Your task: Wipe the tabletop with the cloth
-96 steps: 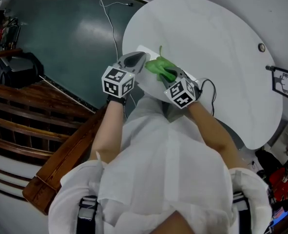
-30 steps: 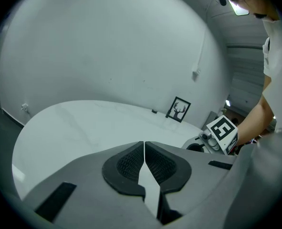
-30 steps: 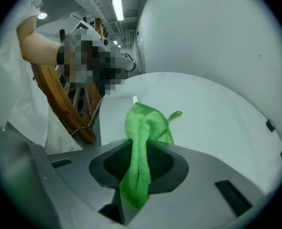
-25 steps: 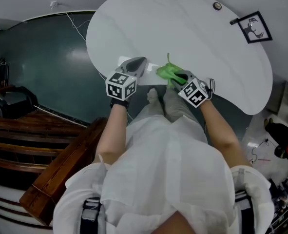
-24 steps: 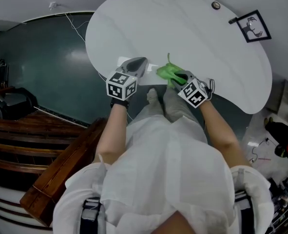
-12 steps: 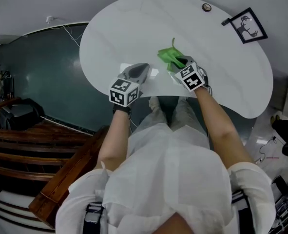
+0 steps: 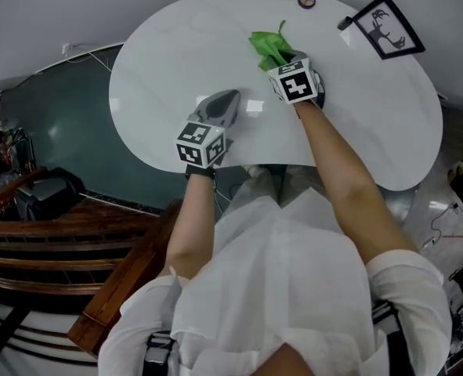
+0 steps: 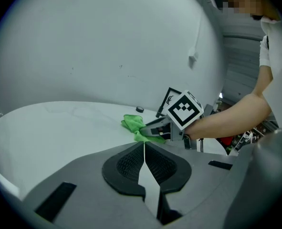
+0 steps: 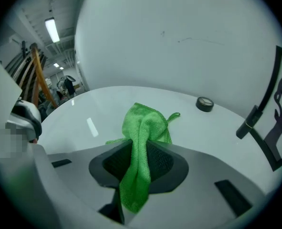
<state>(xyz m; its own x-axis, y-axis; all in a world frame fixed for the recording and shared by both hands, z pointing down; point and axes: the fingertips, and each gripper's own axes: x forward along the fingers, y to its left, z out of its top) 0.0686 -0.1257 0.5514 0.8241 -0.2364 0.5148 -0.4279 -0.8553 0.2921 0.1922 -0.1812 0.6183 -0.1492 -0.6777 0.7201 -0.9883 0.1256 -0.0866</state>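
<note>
1. The right gripper [image 7: 280,54] is clenched on the green cloth [image 9: 141,128]; a strip of cloth runs back between its jaws.
2. The front part of the cloth lies spread on the white table [image 7: 176,45], near the far edge.
3. A small round black thing [image 7: 305,0] sits at the far edge, near the cloth but apart from it.
4. A framed deer picture [image 7: 381,28] stands at the far right edge.
5. The left gripper [image 8: 144,150] is clenched with its jaws together and nothing between them.
6. It is over the table close to the near edge, well apart from the cloth; I cannot tell if it touches the table.
</note>
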